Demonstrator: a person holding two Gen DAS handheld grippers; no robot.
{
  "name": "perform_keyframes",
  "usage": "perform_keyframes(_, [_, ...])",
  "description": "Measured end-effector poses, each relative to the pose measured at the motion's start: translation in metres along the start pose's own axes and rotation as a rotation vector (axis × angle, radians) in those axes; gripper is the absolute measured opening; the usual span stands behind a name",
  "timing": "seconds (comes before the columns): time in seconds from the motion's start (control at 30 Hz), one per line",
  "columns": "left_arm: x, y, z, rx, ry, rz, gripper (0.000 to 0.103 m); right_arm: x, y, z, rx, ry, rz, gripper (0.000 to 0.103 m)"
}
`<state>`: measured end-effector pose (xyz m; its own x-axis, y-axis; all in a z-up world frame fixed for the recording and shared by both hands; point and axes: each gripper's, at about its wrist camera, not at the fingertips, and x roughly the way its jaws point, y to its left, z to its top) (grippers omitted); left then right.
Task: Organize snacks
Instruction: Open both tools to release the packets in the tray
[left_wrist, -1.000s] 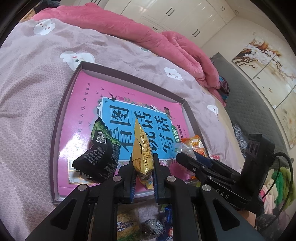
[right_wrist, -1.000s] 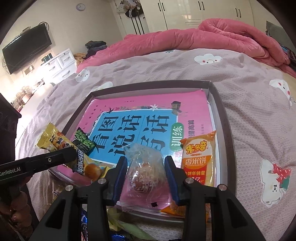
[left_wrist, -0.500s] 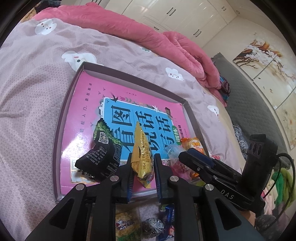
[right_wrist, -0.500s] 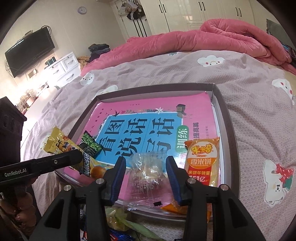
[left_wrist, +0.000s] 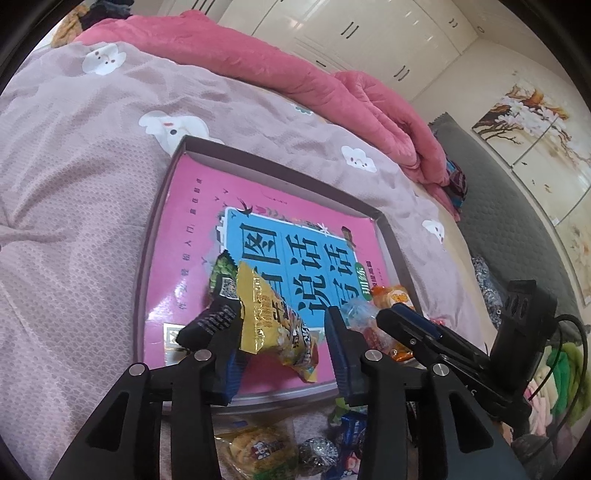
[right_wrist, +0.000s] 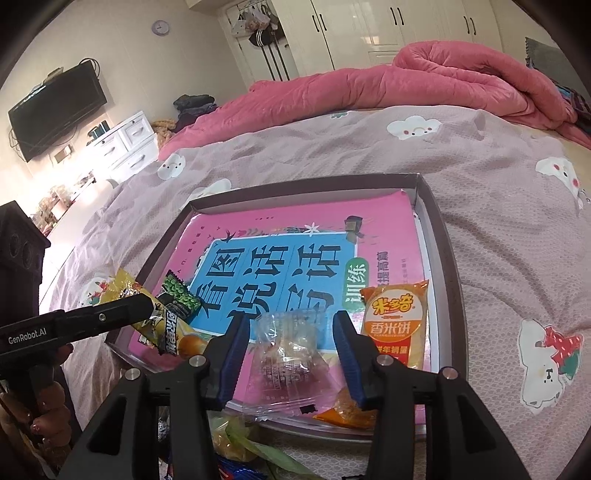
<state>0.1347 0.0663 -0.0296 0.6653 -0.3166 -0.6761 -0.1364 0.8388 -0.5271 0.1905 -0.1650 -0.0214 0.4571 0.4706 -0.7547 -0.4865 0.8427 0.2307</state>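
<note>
left gripper (left_wrist: 284, 328) jaws are opening, yellow snack pack (left_wrist: 271, 319) slumped between them at the tray's (right_wrist: 448, 273) near edge; right gripper (right_wrist: 290, 341) also opening, clear wrapped snack (right_wrist: 291, 360) lying loose between its fingers; orange 香米饼 pack (right_wrist: 397, 321) sits by the right edge; far half of the pink 看图说话写话 book (right_wrist: 295, 236) is bare

One tray (right_wrist: 448, 258) on the bed holds four snack packets: yellow (left_wrist: 269, 317), green-black (right_wrist: 177, 299), clear (right_wrist: 288, 354), orange (right_wrist: 397, 321).
</note>
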Motion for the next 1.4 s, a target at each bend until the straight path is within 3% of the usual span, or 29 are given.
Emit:
perform_keyframes(0.2, [-0.008, 0.005, 0.003, -0.001, -0.022, 0.017, 0.045, -0.002, 0.000, 0.000, -0.002, -0.007, -0.001, 0.047])
perform_keyframes(0.33, [-0.013, 0.007, 0.004, -0.004, -0.037, 0.028, 0.053, -0.003, 0.001, 0.001, -0.003, -0.011, -0.002, 0.048])
perform_keyframes(0.57, [-0.021, 0.002, 0.005, 0.020, -0.058, 0.042, 0.062, -0.007, 0.000, 0.002, 0.001, -0.025, -0.005, 0.049])
perform_keyframes(0.7, [-0.027, -0.002, 0.005, 0.048, -0.091, 0.087, 0.063, -0.010, -0.001, 0.003, 0.003, -0.034, -0.010, 0.053])
perform_keyframes(0.93, [-0.038, -0.003, 0.008, 0.046, -0.117, 0.081, 0.073, -0.014, 0.000, 0.003, -0.002, -0.052, -0.022, 0.057])
perform_keyframes(1.4, [-0.063, -0.011, 0.011, 0.054, -0.190, 0.084, 0.077, -0.029, 0.003, 0.006, -0.019, -0.100, -0.039, 0.059])
